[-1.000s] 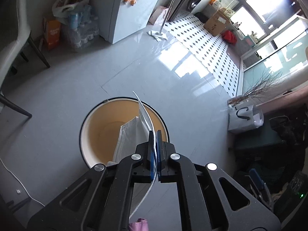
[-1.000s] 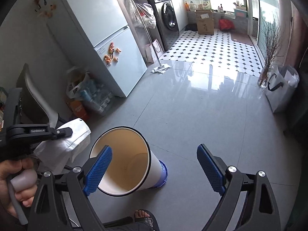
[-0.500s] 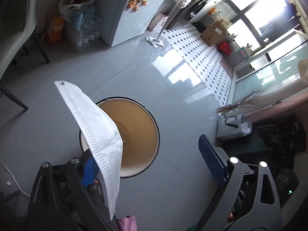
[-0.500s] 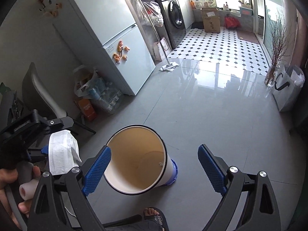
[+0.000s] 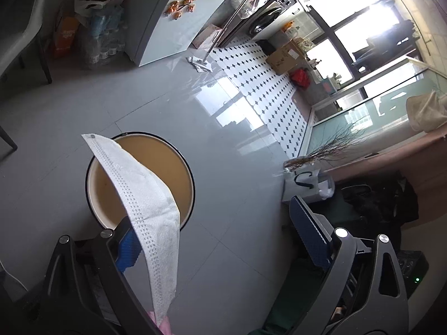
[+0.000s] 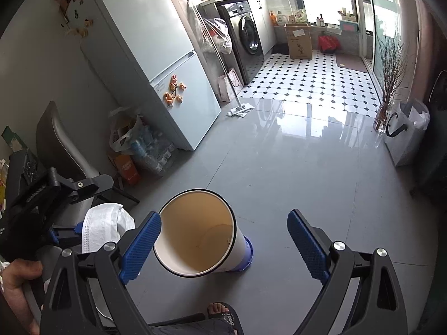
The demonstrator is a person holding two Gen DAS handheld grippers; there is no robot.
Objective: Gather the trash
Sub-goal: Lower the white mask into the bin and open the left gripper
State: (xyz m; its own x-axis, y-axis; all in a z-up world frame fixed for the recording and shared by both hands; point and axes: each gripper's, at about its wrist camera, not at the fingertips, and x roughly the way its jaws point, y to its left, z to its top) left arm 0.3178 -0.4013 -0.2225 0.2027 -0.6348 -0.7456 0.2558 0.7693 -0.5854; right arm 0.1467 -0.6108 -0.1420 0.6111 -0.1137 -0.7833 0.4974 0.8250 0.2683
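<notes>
A white pleated paper face mask [image 5: 145, 195] clings to the left gripper's [image 5: 220, 234] left blue pad, draped over it, above the rim of the cream round bin [image 5: 184, 164]. Its jaws stand wide, released. The right gripper [image 6: 223, 240], tilted downward, frames the bin with jaws spread, grasping nothing.

Ahead of the fingers [image 6: 139, 245], the bin [image 6: 195, 231] mouth is left unobstructed, with open grey floor [image 6: 293, 173] beyond. The white mask [image 5: 145, 195] is draped against the left finger, overlapping the bin rim. A chair [image 6: 58, 145] and fridge [image 6: 156, 64] are found to the left.
</notes>
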